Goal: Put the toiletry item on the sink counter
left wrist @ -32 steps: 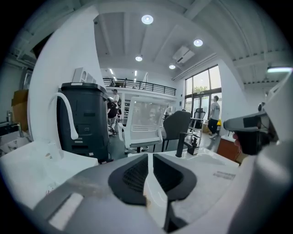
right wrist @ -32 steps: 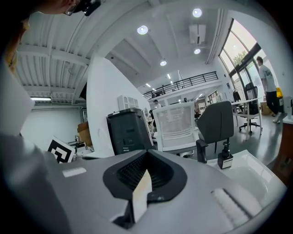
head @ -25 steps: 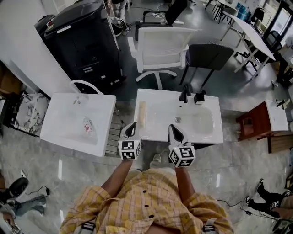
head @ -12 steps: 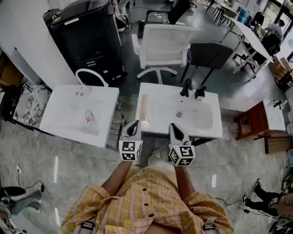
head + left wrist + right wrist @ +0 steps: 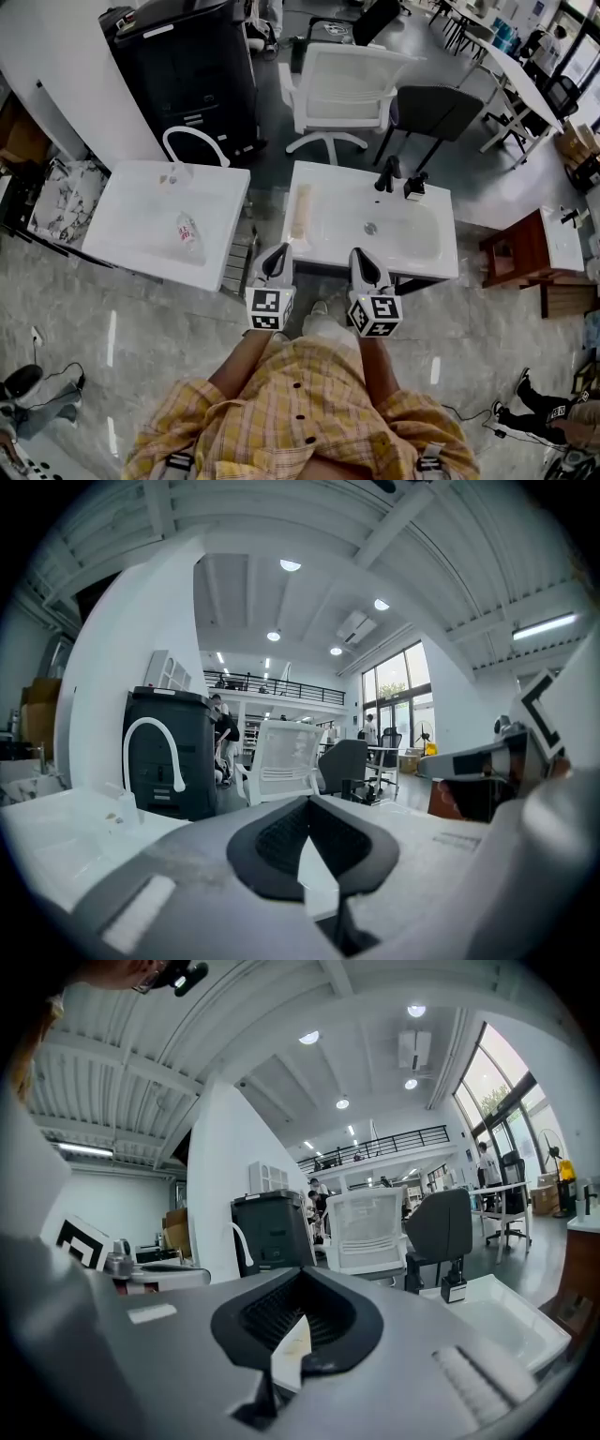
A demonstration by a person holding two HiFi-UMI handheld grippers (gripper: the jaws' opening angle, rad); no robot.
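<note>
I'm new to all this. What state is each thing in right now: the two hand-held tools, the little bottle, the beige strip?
Left gripper: jaws shut, holding nothing, at the front edge of the right sink.
Right gripper: jaws shut, holding nothing.
Small bottle: lying in the left sink.
Beige strip: lying flat on the right sink's counter, left of its basin.

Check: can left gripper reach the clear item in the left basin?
Probably yes: the clear item lies alone in the left basin, nothing over it, and the left gripper hangs to its right. Its jaws are shut and must open first.
</note>
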